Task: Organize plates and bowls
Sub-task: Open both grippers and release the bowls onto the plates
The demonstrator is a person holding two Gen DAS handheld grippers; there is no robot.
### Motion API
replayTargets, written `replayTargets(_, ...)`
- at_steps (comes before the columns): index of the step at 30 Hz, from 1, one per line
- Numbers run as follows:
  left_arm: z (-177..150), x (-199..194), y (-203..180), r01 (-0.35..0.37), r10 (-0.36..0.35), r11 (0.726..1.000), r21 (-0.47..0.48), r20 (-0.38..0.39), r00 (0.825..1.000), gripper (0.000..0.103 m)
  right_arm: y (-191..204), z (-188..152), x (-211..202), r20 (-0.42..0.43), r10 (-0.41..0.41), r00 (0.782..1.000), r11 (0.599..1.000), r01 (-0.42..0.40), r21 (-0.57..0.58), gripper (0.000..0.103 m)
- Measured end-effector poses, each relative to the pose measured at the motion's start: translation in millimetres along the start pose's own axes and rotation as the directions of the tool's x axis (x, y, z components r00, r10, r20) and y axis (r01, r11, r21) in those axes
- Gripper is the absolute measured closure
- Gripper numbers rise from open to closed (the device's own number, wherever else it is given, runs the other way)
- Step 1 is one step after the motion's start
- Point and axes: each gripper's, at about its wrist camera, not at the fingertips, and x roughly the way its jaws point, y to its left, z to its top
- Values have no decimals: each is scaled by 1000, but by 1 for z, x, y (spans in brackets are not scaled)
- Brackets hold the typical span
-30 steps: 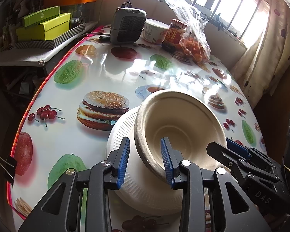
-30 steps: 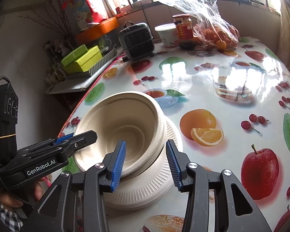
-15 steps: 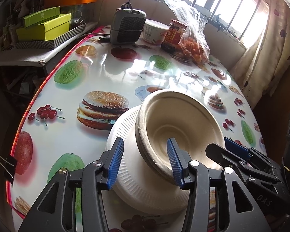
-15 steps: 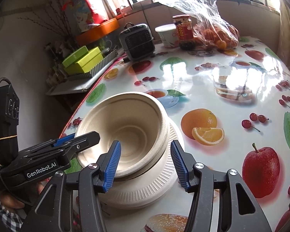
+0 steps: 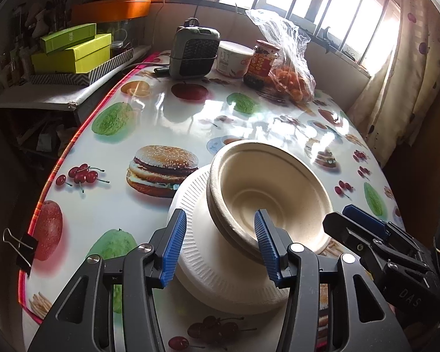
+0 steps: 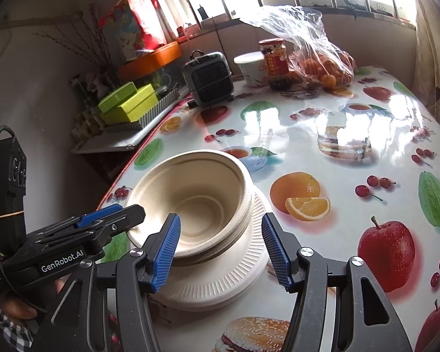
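Stacked beige paper bowls [image 5: 267, 193] sit on a pile of white ribbed paper plates [image 5: 220, 267] near the front of the table. The bowls [image 6: 190, 205] and plates [image 6: 220, 278] also show in the right wrist view. My left gripper [image 5: 218, 246] is open, its blue pads straddling the near rim of the bowls without touching. My right gripper [image 6: 220, 246] is open too, its pads either side of the stack's near edge. Each gripper shows in the other's view: the right [image 5: 363, 228] and the left [image 6: 102, 223].
At the back of the fruit-print table [image 5: 108, 193] stand a small grey heater [image 5: 195, 52], a white tub [image 5: 233, 60], a red-lidded jar [image 5: 262, 64] and a plastic bag of oranges [image 5: 290, 79]. Green boxes [image 5: 73, 51] lie on a side shelf at the left.
Both grippers have opened wider and drawn back a little from the bowl rim. The bowls and plates have stayed where they were.
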Motion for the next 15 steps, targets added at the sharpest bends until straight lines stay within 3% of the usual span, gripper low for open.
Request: replayTargets(15,-21,-38,-2,-59,53,997,50,115,992,53,12,-21,-38,94,-28,995,999,32,-38,43)
